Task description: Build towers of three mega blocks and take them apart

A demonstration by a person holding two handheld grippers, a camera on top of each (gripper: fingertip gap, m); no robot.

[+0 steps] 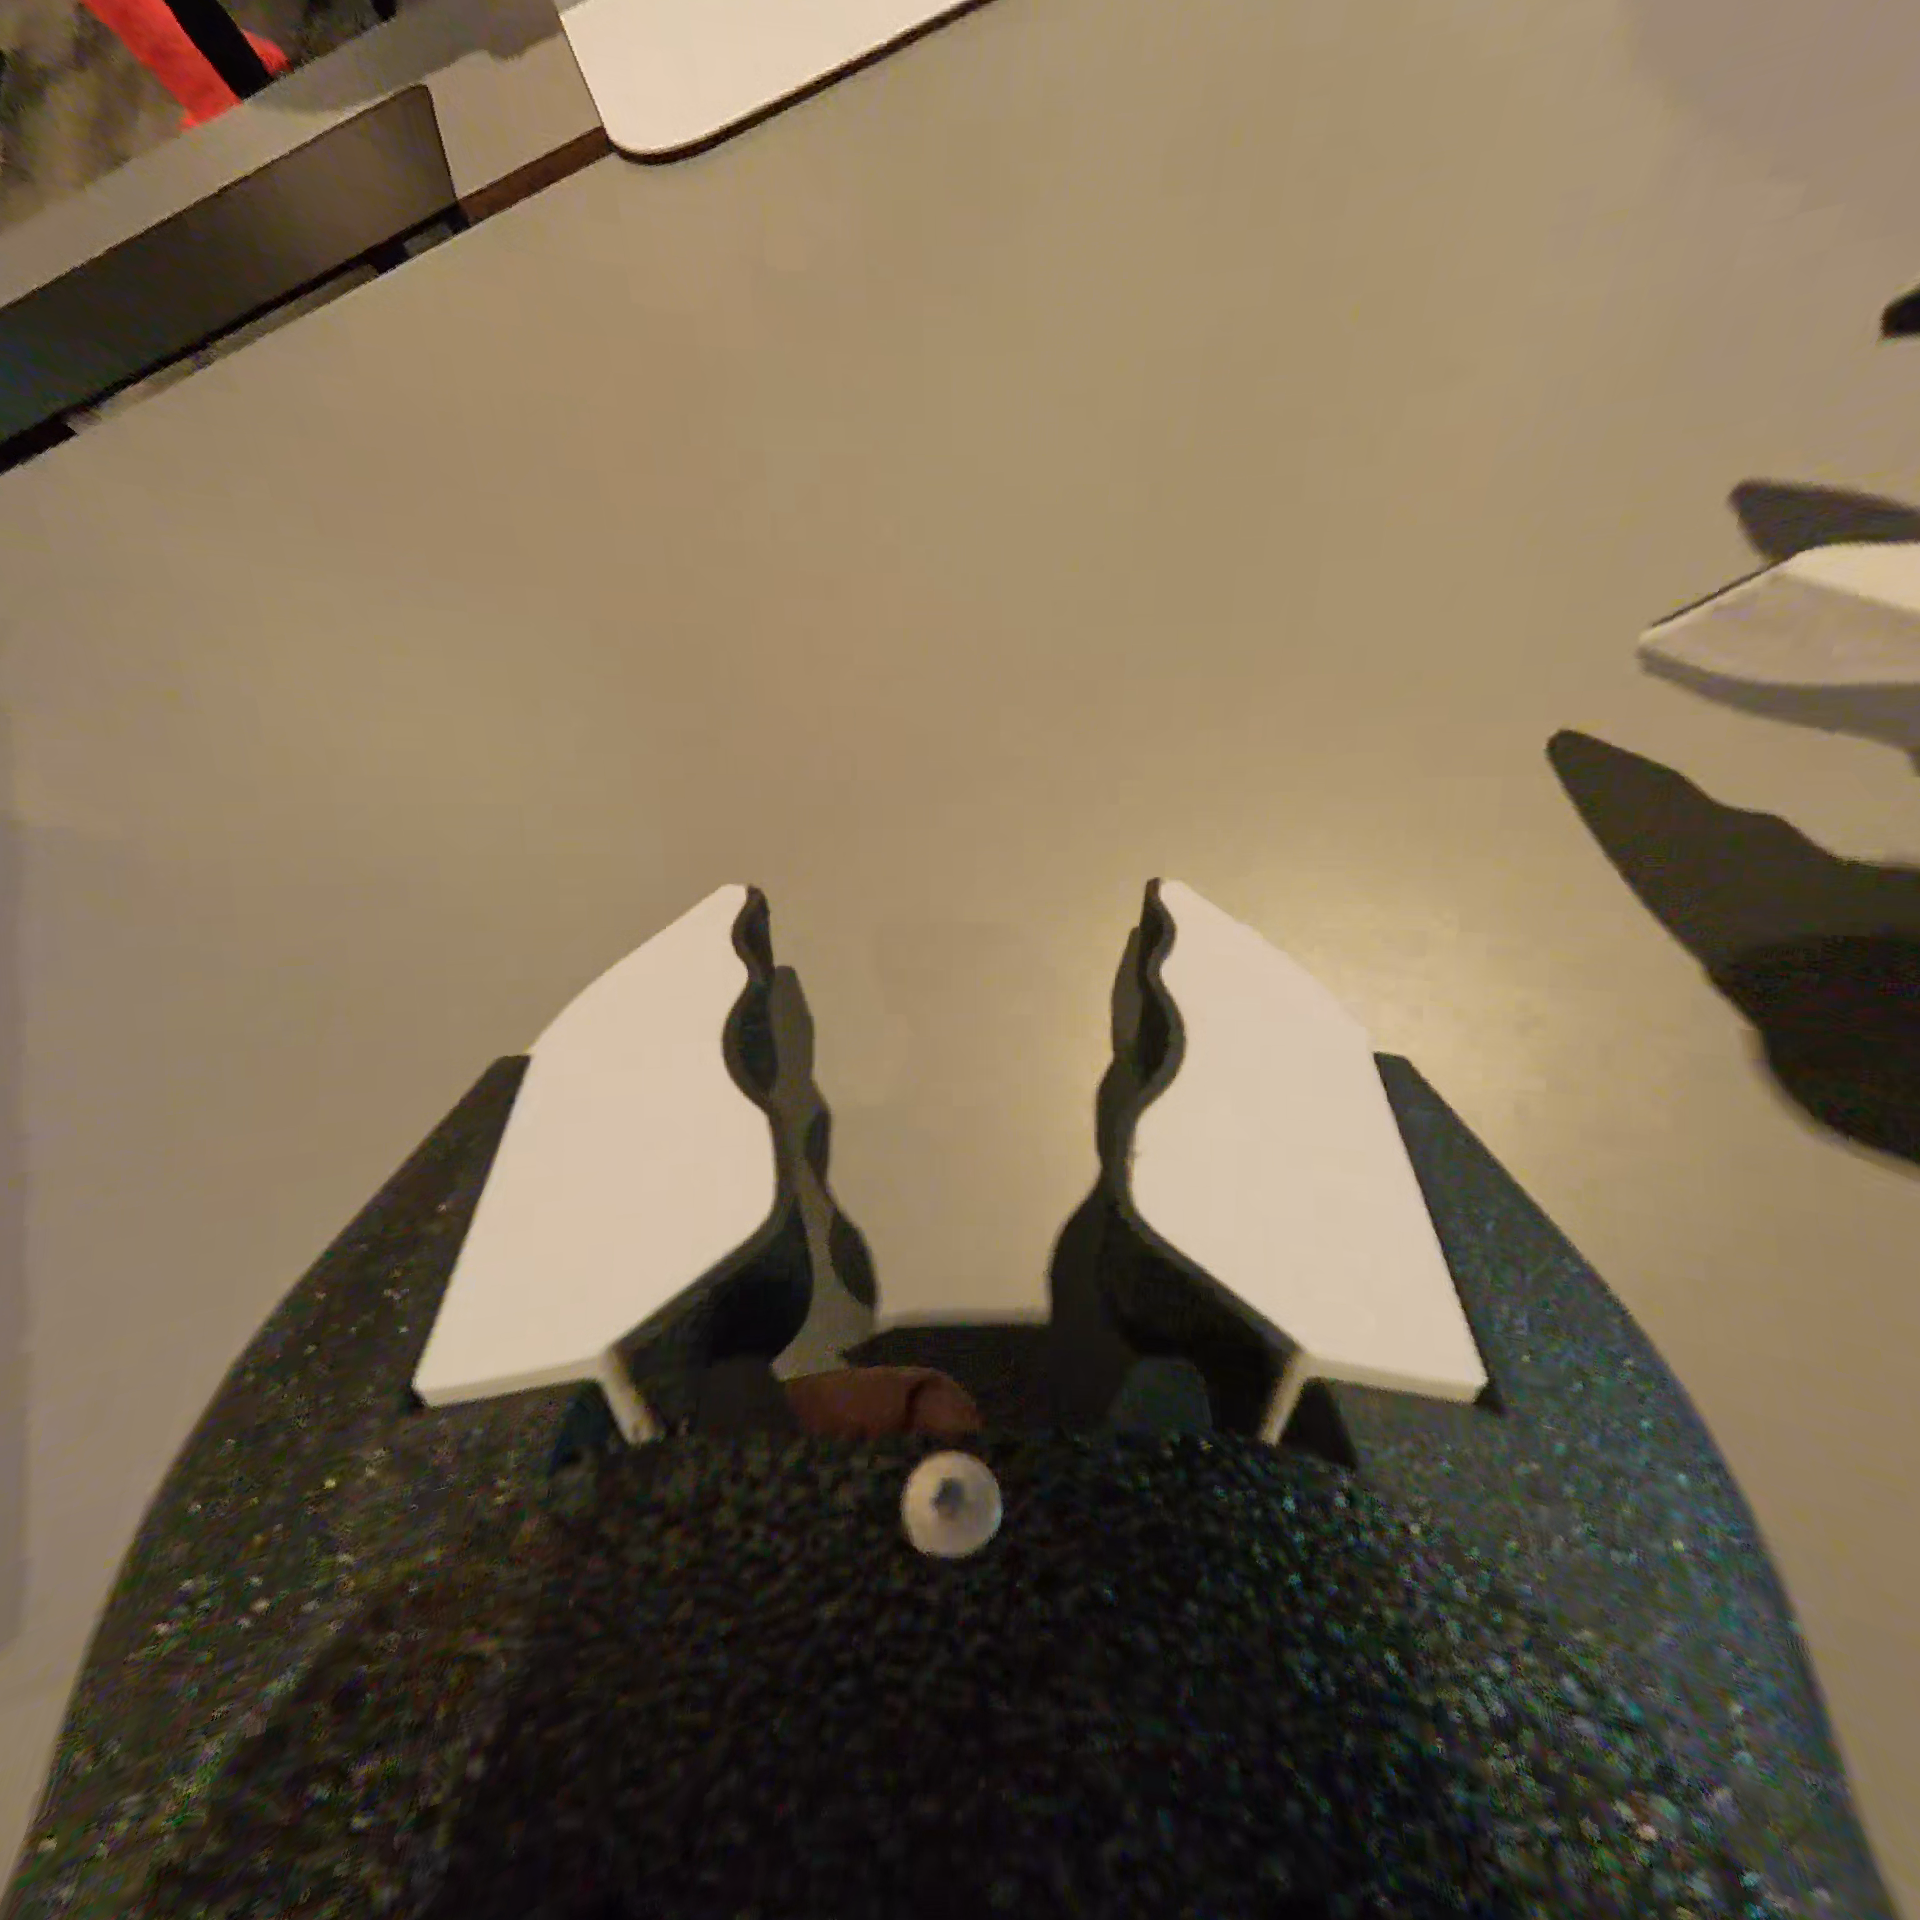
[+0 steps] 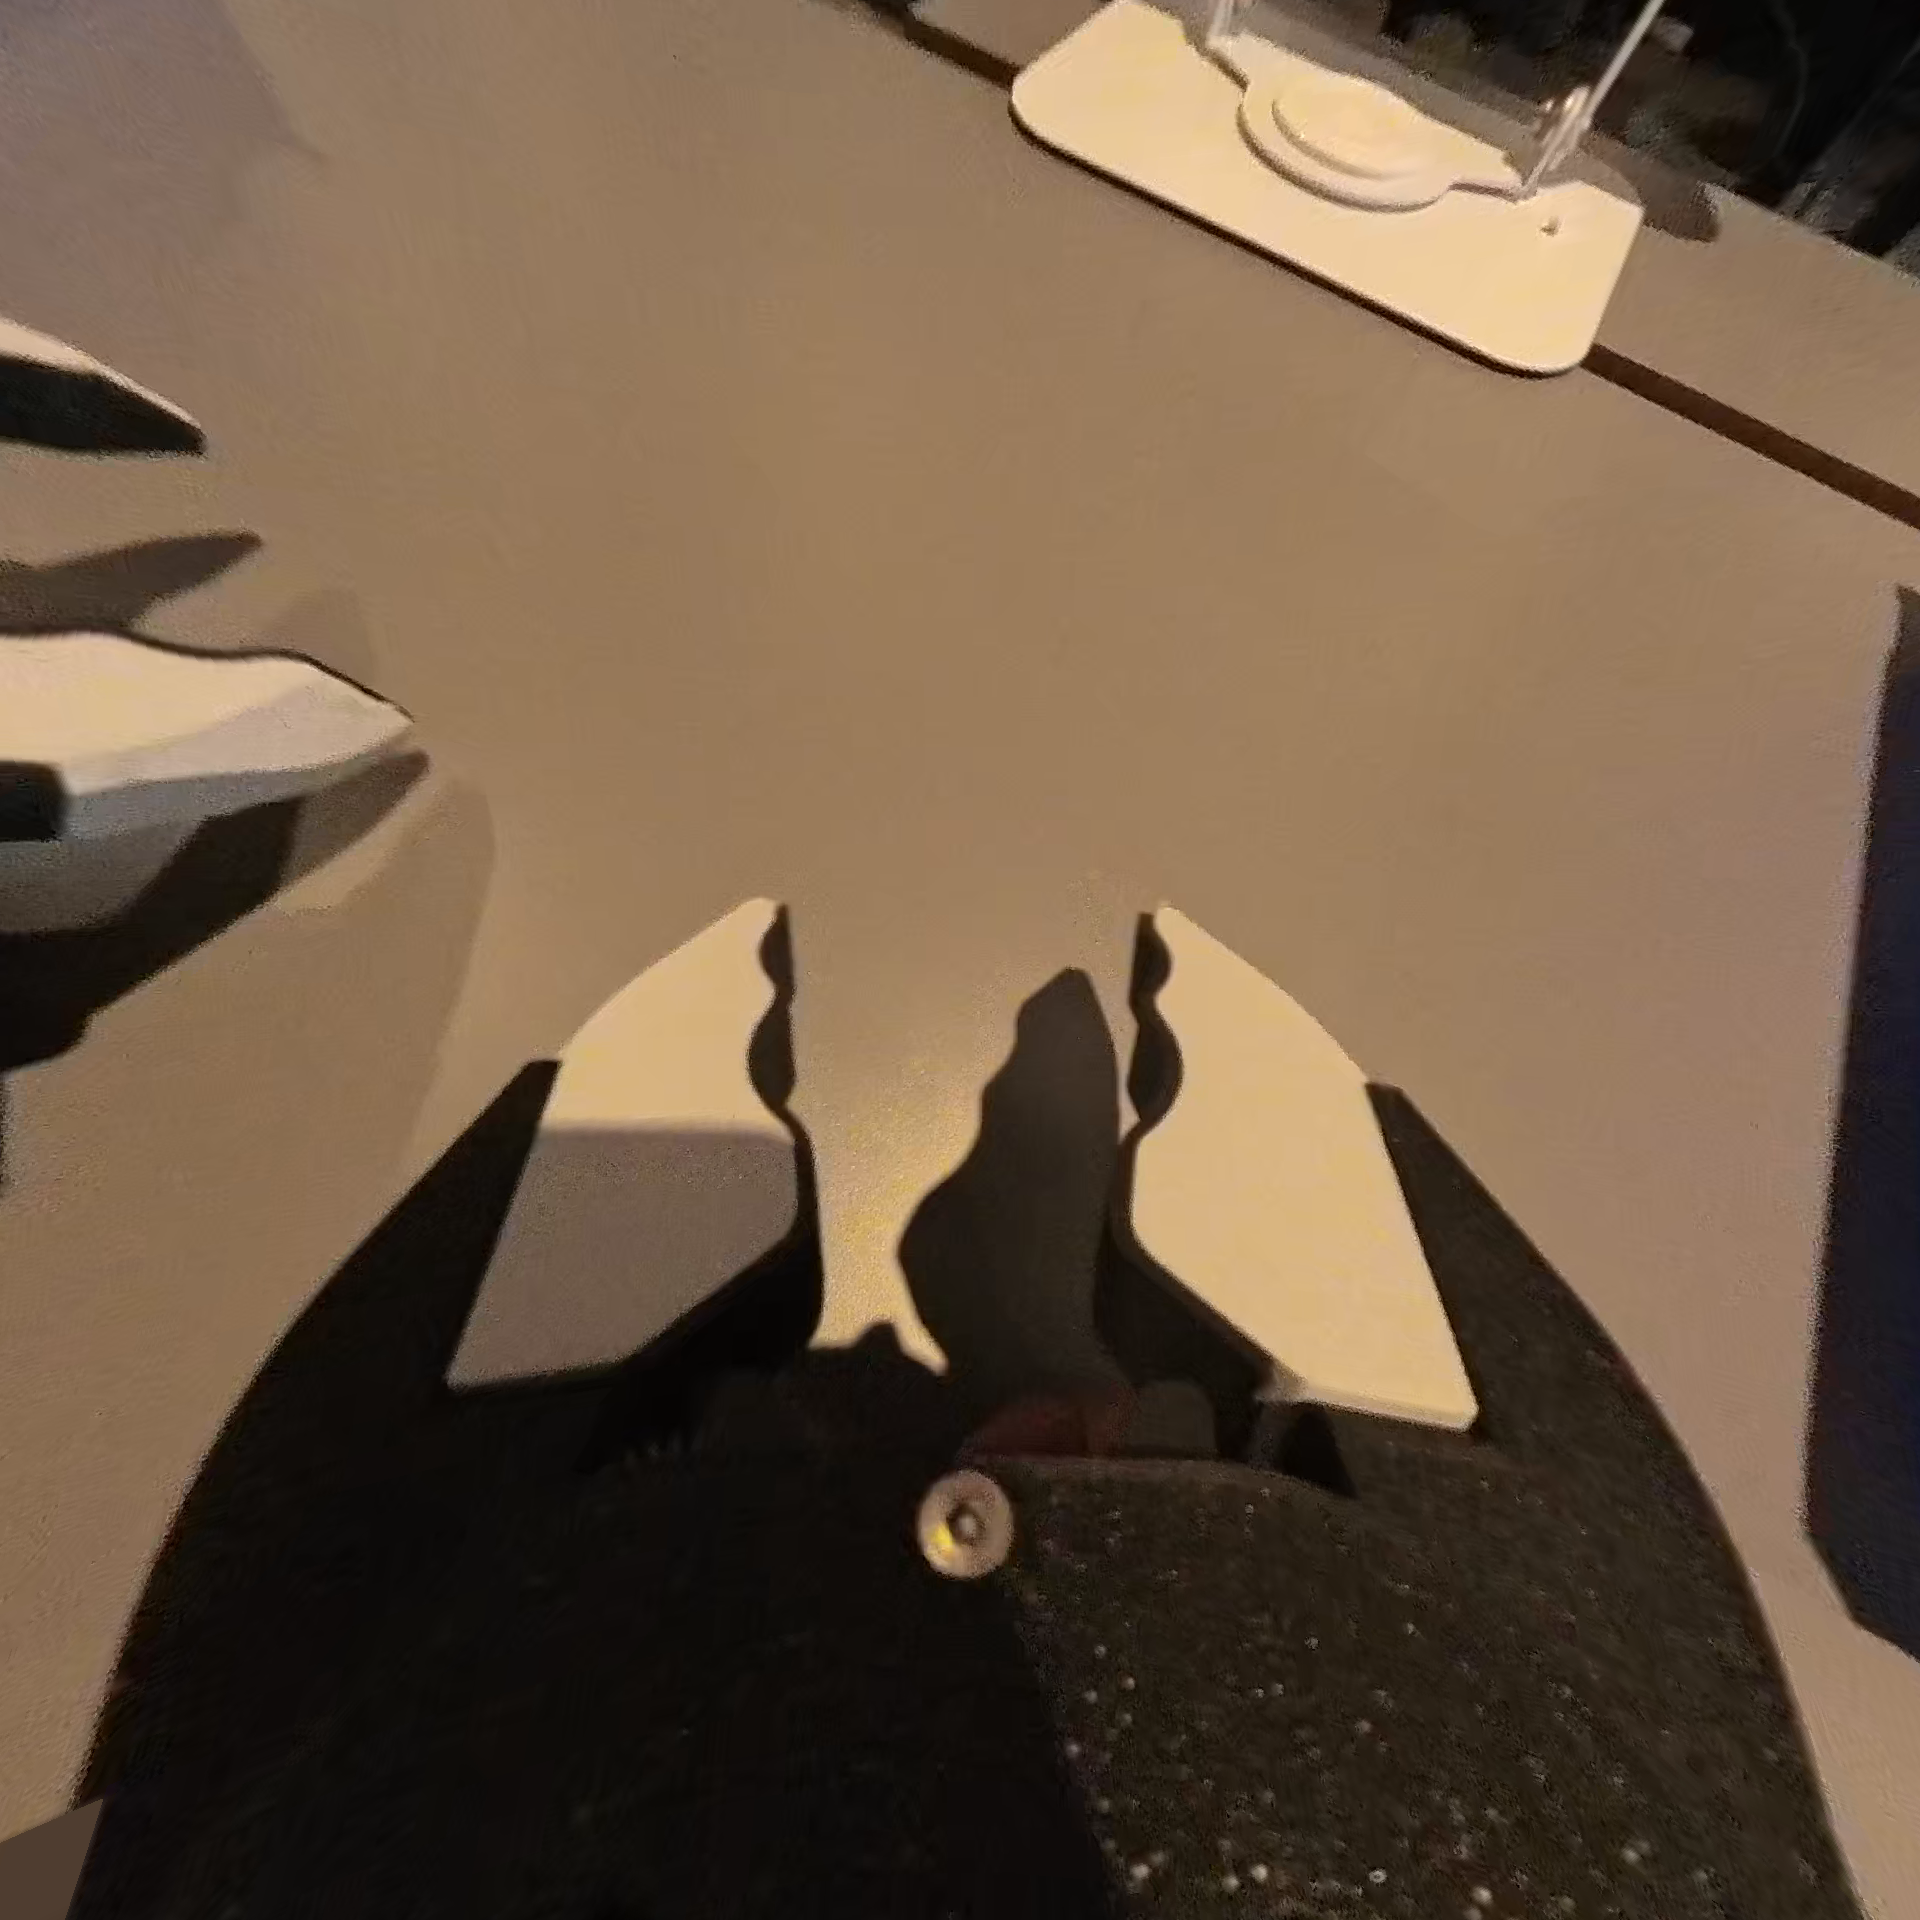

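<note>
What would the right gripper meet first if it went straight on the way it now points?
Probably only bare table. The right gripper is open and empty, with no block ahead. The white base plate sits off to the right of that line, though depth is hard to judge.

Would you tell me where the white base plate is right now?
The white base plate lies at the table's far edge, upper right in the right wrist view and top centre in the left wrist view.
</note>
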